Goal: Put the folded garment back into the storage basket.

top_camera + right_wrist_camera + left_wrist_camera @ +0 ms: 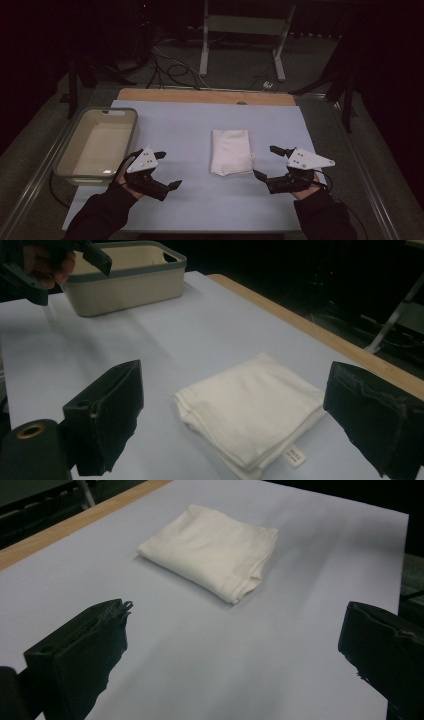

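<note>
Dim surroundings frame a pale blue surface [190,200] with a wooden strip [200,96] along its far edge.

I have the left tool [168,170] hovering low at the near left, jaws spread wide and empty. The right tool [268,162] sits at the near right, also spread wide with nothing between the jaws. Both point inward toward the middle of the surface.

Between them, slightly farther from me, lies the folded white cloth [230,151]. It rests flat, folded into a neat rectangle, and neither tool touches it. In the right gripper view the cloth [250,412] lies just ahead of the open jaws, stacked fold edges facing the tool and a small label [295,456] at the near corner. In the left gripper view the cloth [210,550] lies farther ahead, well apart from the jaws.

My judgement: the step in hand is the approach to the cloth. To do it well, I would lower one jaw to skim the surface, slide it under the stacked edge, and close on all layers together, so that the fold does not open. A corner near the label looks like the easiest entry for the right tool.

Left of the cloth, a beige bin [70,150] with a grey rim stands at the surface's left edge, empty as far as I can see. Beyond the surface, cables [170,67] lie on the floor near a grey metal stand [240,25].
</note>
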Available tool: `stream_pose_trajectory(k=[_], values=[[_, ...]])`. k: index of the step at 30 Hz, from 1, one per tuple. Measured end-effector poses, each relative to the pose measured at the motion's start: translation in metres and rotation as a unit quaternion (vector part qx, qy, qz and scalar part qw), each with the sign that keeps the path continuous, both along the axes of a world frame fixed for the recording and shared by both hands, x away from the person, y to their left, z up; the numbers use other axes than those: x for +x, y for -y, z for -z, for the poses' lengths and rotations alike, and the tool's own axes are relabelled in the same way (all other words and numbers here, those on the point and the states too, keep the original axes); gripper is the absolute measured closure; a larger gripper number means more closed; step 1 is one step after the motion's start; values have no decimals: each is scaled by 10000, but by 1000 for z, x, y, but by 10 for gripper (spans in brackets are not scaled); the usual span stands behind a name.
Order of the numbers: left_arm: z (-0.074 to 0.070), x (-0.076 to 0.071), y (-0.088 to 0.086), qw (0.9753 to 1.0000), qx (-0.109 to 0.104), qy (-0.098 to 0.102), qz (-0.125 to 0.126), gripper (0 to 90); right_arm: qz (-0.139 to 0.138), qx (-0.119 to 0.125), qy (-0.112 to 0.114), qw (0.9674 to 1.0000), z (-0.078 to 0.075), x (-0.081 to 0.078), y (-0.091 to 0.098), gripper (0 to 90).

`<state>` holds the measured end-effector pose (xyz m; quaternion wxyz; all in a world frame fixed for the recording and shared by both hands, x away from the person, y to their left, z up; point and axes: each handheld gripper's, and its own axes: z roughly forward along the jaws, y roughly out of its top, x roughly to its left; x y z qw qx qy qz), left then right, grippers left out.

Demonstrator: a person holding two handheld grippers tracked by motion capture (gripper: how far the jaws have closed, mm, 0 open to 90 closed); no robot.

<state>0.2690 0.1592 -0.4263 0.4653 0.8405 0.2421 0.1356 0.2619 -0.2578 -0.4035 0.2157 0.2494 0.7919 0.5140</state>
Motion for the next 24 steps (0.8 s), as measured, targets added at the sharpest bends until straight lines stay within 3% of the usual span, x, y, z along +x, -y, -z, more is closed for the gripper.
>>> stream_pose_trajectory(k=[4, 13, 24], values=[[-4, 5, 2, 10000, -62, -38, -22, 0, 92, 8, -24, 10000, -4, 3, -1, 92], [-13, 18, 11, 9997, 65, -97, -227, 0, 212, -143, -70, 9996, -5, 12, -9, 92], [-17, 31, 27, 9986, 224, -180, -453, 0, 382, -104, -169, 9991, -3, 23, -15, 92]])
